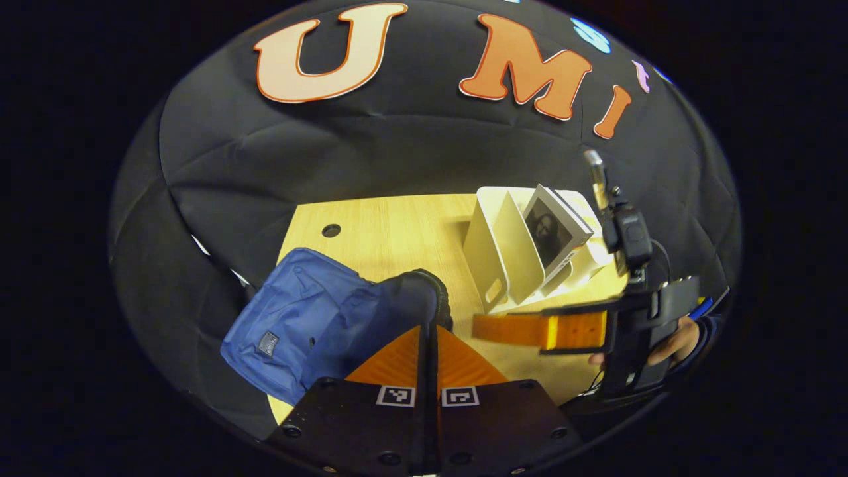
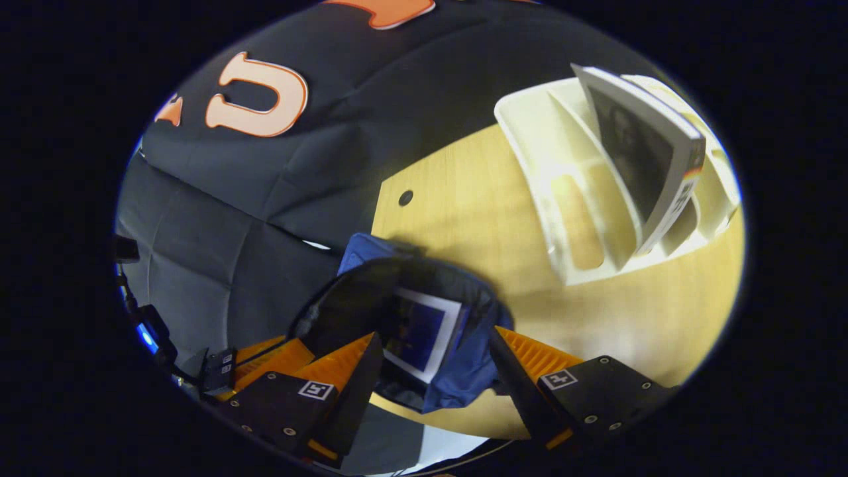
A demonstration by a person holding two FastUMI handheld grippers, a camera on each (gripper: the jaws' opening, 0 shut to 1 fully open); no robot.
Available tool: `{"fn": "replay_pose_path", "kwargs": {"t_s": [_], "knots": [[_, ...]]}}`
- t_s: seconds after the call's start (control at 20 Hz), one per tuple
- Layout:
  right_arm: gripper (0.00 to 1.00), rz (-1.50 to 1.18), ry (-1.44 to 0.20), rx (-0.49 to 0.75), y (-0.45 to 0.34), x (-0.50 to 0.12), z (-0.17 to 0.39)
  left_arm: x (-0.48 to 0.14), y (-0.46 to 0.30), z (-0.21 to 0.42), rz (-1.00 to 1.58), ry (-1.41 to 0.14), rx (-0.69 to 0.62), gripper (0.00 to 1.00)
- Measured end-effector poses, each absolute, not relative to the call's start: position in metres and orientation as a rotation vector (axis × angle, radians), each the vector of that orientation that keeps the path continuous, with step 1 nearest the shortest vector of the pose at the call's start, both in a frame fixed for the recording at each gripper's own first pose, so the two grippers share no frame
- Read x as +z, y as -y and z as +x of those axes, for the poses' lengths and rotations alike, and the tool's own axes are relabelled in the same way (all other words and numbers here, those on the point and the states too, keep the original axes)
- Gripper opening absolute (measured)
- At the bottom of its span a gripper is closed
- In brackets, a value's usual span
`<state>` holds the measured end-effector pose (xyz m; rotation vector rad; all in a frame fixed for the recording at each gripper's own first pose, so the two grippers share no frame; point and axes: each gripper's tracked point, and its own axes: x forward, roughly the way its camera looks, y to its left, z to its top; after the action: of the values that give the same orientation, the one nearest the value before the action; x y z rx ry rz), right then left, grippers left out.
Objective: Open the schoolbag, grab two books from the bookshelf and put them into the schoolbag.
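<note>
The blue schoolbag (image 1: pixel 305 324) lies at the table's left edge with its dark-rimmed mouth open. My left gripper (image 1: pixel 429 329) is shut on the rim of that mouth. In the right gripper view, a blue book with a white border (image 2: pixel 421 334) lies inside the schoolbag (image 2: pixel 464 381). My right gripper (image 2: pixel 437 361) stands open just above it, one finger on each side of the mouth, touching nothing. The white bookshelf (image 1: pixel 493 255) stands behind, with one dark-covered book (image 1: pixel 553 232) leaning in a slot. The same book (image 2: pixel 642 152) leans in the bookshelf (image 2: pixel 576 218) at the upper right of the right gripper view.
The wooden table (image 1: pixel 397 232) has a round cable hole (image 1: pixel 330 230) near its back-left corner. A hand (image 1: pixel 676 341) holds the right gripper (image 1: pixel 540 330) in front of the bookshelf. The left gripper (image 2: pixel 265 361) sits at the bag's left side.
</note>
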<state>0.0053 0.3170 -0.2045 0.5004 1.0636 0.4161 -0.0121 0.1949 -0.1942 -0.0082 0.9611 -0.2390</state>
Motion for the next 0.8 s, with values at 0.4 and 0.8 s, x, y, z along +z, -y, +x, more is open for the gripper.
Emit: {"fn": "replay_pose_path", "kwargs": {"t_s": [0.4, 0.8], "knots": [[0.97, 0.189, -0.860, 0.273, -0.208, -0.152, 0.057, -0.208, -0.188, -0.018, -0.080, -0.967, -0.210, 0.00], [0.97, -0.061, -0.816, 0.139, -0.133, -0.127, 0.097, -0.219, -0.187, -0.026, -0.148, -0.975, -0.192, 0.01]]}}
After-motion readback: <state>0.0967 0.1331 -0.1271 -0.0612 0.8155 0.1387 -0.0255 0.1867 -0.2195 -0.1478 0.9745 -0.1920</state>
